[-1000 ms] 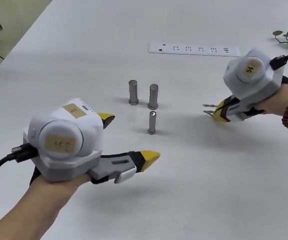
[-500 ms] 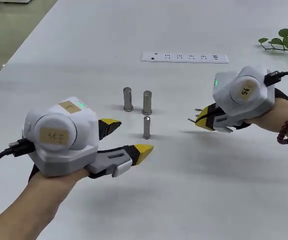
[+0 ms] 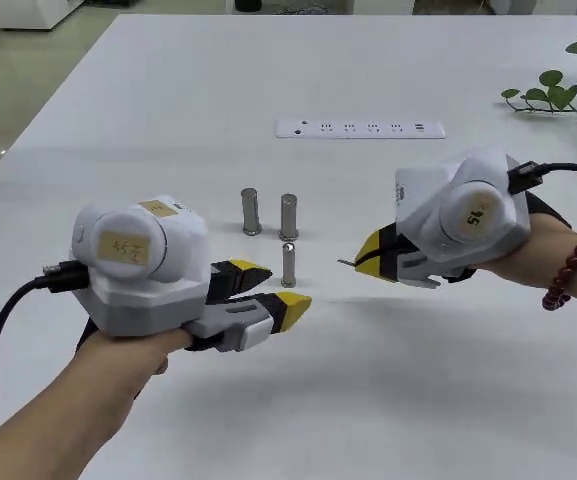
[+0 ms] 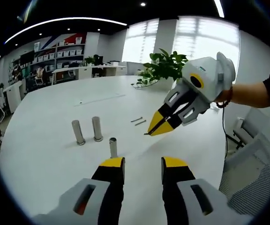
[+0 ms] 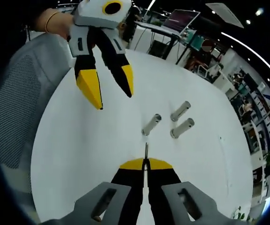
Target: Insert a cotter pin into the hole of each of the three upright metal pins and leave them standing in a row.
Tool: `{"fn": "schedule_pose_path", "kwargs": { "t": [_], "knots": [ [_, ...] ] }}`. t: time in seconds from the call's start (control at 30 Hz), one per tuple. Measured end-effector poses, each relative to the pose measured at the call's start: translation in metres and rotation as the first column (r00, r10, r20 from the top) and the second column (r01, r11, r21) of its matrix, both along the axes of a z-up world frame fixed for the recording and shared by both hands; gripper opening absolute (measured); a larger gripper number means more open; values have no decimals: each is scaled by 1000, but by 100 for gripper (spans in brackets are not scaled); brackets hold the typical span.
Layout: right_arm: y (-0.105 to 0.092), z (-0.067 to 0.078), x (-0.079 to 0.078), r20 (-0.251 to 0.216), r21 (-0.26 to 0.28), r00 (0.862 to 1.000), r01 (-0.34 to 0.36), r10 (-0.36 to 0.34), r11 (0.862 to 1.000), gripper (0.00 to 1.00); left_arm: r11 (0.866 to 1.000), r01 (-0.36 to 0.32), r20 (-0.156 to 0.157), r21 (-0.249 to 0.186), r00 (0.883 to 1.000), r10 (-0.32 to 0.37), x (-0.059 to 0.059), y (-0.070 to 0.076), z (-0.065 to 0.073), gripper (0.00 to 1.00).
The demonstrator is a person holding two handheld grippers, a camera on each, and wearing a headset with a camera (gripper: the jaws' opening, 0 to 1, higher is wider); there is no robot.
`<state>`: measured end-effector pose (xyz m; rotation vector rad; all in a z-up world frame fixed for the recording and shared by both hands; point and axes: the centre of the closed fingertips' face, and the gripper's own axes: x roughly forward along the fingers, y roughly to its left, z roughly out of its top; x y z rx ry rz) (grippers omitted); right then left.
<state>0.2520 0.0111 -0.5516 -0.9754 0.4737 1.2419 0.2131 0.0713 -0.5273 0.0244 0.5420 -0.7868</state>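
Three upright metal pins stand on the white table: two side by side at the back [image 3: 251,211] [image 3: 288,216] and one nearer [image 3: 289,264]. My right gripper [image 3: 368,254] hovers just right of the near pin, shut on a thin cotter pin [image 3: 346,263] that points left toward it. The right gripper view has the cotter pin [image 5: 146,151] sticking out of the shut jaws toward the near pin [image 5: 152,124]. My left gripper [image 3: 273,285] is open and holds nothing, close in front-left of the near pin [image 4: 113,147].
Two spare cotter pins [image 4: 137,121] lie on the table beyond the pins. A white power strip [image 3: 360,128] lies at the back and a green plant [image 3: 558,88] at the far right. A black cable [image 3: 8,320] trails from the left gripper.
My right gripper has moved left and nearer with the cotter pin, now close to the near pin. The left gripper shifted a little toward the pins. The head camera moved too.
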Motion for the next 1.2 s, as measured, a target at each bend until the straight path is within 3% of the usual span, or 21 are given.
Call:
{"fn": "schedule_pose_path", "kwargs": {
  "t": [0.17,0.37,0.77,1.0,1.2],
  "knots": [
    [10,4,-13,25,6,998,-56,56,998,0,999,-18,-40,-33,999,16,-1,-2,-1,24],
    [21,8,-26,45,15,992,-117,116,993,0,997,-25,-61,-70,998,20,0,-6,1,20],
    [35,16,-41,66,54,983,-176,172,983,0,984,-54,-131,-168,991,32,-2,-12,3,11],
    [41,22,-46,75,69,978,-200,195,977,0,972,-70,-146,-223,989,38,-2,-13,5,5],
    [46,25,-48,83,78,975,-211,205,974,0,969,-75,-147,-237,988,41,-2,-12,6,0]
  ]
}}
